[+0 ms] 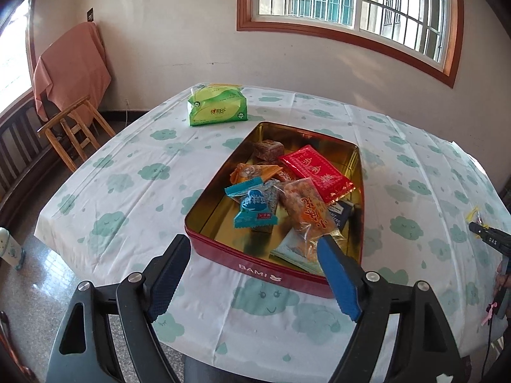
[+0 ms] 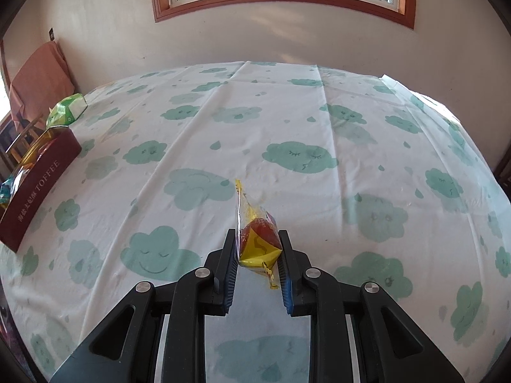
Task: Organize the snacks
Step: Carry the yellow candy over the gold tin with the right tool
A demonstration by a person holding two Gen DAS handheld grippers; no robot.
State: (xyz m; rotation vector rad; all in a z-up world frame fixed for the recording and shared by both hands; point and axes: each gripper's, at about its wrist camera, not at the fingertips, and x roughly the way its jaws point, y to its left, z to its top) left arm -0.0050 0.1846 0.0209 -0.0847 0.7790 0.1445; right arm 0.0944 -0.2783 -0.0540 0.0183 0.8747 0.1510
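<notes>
A red tin box with a gold inside stands on the table and holds several wrapped snacks, among them a red packet, a blue packet and an orange clear packet. My left gripper is open and empty, just in front of the box's near wall. My right gripper is shut on a yellow and red snack packet and holds it above the tablecloth, well to the right of the box. The right gripper also shows at the right edge of the left wrist view.
A green tissue pack lies on the table beyond the box. The table has a white cloth with green clouds. A wooden stool and a chair draped with a pink cloth stand at the left by the wall.
</notes>
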